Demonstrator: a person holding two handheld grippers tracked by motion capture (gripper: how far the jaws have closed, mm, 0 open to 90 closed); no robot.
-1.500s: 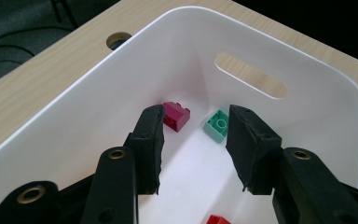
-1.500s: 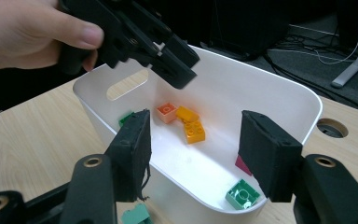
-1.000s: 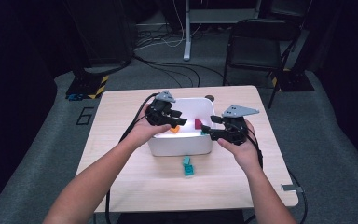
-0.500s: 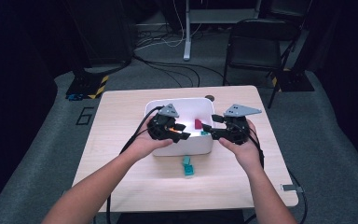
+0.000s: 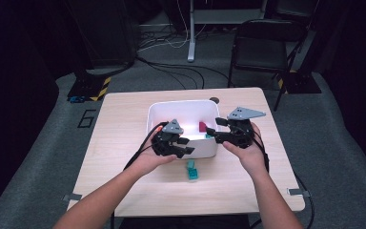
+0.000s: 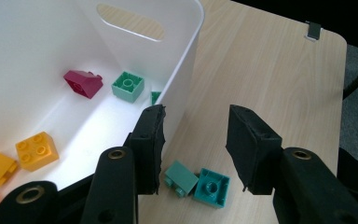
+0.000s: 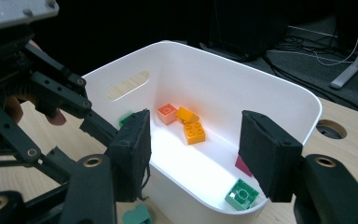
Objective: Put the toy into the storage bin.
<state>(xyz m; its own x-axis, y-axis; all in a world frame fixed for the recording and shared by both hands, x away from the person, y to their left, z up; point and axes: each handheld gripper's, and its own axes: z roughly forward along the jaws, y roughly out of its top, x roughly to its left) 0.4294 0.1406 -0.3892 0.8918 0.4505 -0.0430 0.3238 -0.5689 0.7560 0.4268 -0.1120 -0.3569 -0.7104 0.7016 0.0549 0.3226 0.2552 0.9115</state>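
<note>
While both hands hang around the near edge of the white bin [image 5: 183,107], the high view has the left gripper [image 5: 183,147] low against the bin's front wall, with two teal bricks [image 5: 191,170] lying on the table [image 5: 119,124] just below and to the right of its fingertips, and the right gripper [image 5: 214,135] held at the bin's near right corner with its tips over the rim. In the left gripper view, the fingers [image 6: 151,140] are part open and have just been opening a bit more, nothing pinched; the lighter green brick [image 6: 181,178] and the teal brick [image 6: 211,187] sit touching each other on the wood right in the gap between the jaws, down near their base. Off past the left finger is the bin wall [image 6: 182,70], and inside it there's a maroon brick [image 6: 82,83], a green one [image 6: 127,86] and a yellow one [image 6: 36,150]. In the right gripper view, the fingers [image 7: 133,149] stand well apart with nothing in them, straddling the bin's rim [image 7: 261,74]; orange bricks [image 7: 191,127] lie beyond the gap, a green brick [image 7: 241,194] sits just inside the right finger, and the other gripper [image 7: 37,93] is just left of the left finger.
</note>
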